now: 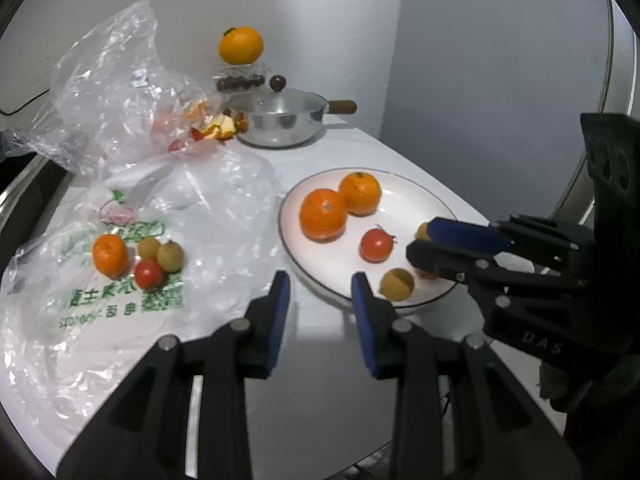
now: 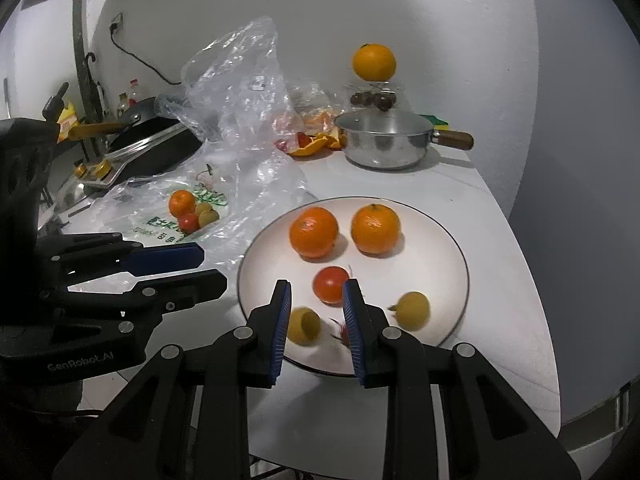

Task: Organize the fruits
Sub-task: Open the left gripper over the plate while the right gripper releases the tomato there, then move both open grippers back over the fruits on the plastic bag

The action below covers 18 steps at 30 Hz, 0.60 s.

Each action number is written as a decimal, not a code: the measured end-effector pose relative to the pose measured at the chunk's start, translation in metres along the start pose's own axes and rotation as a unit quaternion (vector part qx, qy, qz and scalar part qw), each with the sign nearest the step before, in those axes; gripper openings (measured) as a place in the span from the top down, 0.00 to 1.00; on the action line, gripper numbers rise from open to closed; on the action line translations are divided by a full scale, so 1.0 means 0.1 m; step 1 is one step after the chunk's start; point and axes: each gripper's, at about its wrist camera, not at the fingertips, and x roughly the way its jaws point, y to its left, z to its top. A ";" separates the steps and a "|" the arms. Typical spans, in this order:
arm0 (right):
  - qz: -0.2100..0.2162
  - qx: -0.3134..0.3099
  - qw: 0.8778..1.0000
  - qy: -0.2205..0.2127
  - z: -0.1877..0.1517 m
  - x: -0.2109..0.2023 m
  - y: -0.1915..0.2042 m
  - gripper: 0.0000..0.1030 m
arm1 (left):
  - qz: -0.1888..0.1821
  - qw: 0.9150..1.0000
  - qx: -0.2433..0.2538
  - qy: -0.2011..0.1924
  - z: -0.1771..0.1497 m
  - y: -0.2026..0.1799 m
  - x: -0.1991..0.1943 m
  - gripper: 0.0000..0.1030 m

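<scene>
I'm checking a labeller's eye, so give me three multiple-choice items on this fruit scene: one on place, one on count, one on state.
1. Where is the far orange? A in the pot; B atop the clear container; C on the plate.
2. How many oranges lie on the plate? A one; B two; C four.
3. The pot is: A lidded; B overturned; C upright, uncovered.
B: it sits on the container behind the pot. B: two lie side by side. C: its inside shows.
</scene>
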 end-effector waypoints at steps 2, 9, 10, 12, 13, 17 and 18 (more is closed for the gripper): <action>0.001 -0.003 1.000 0.000 0.03 0.00 0.05 0.72 | 0.002 1.000 -0.005 -0.004 -0.01 0.06 -0.04 0.66; -0.001 -0.017 1.000 0.002 0.15 0.07 0.27 0.72 | 0.003 1.000 -0.025 -0.013 -0.05 0.33 -0.18 0.50; -0.001 -0.020 1.000 0.002 0.17 0.08 0.32 0.72 | 0.004 0.999 -0.028 -0.014 -0.06 0.37 -0.20 0.50; -0.001 -0.023 1.000 0.002 0.20 0.10 0.38 0.72 | 0.006 0.999 -0.031 -0.016 -0.08 0.45 -0.22 0.50; 0.000 -0.025 1.000 0.002 0.22 0.12 0.43 0.72 | 0.009 0.999 -0.033 -0.017 -0.08 0.49 -0.24 0.50; 0.002 -0.032 0.999 0.005 0.28 0.17 0.55 0.72 | 0.017 0.999 -0.040 -0.013 -0.11 0.64 -0.26 0.50; 0.003 -0.034 0.999 0.006 0.30 0.19 0.58 0.72 | 0.020 0.999 -0.041 -0.013 -0.11 0.68 -0.27 0.50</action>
